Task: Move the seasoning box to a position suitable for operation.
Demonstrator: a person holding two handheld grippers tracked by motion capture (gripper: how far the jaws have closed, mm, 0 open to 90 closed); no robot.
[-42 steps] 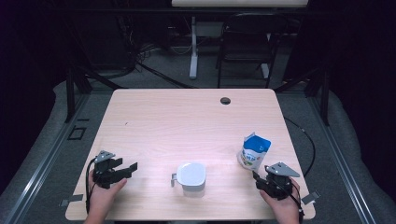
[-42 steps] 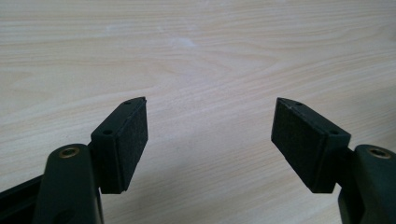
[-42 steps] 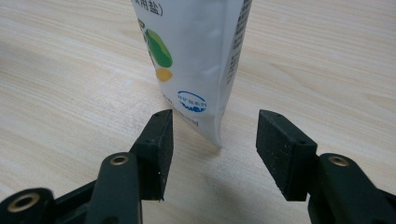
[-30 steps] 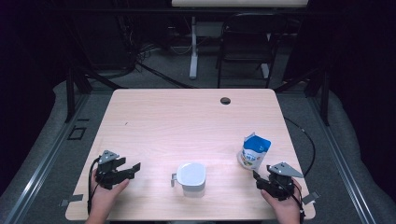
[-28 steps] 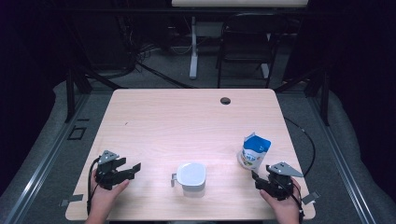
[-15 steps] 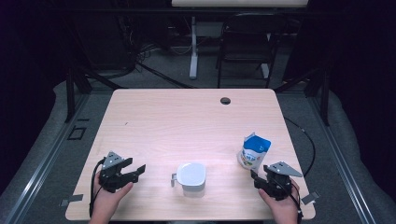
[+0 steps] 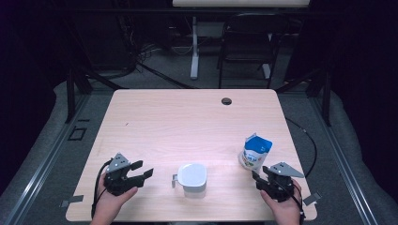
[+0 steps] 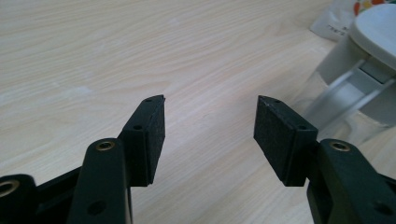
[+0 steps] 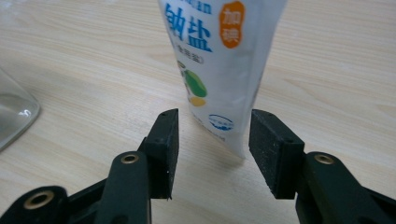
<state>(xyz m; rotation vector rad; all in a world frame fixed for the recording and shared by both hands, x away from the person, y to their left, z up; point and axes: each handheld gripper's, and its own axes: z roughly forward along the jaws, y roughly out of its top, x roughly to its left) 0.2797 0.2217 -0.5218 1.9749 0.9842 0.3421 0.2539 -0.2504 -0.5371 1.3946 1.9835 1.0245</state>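
At table's near right edge, right gripper held low and level, jaws just been closing, pads not yet touching the upright white-and-blue printed plastic pouch ahead of them. Left gripper gapes empty, angled toward the lidded white plastic jug.

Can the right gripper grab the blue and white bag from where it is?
Probably yes. The right gripper points straight at the bag, which stands upright just ahead of its jaws. They have just been closing, nothing between them, only bare table.

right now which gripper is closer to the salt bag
Right. The right gripper sits just in front of the salt bag, jaws open. The left gripper is across the table, beyond the white-lidded container.
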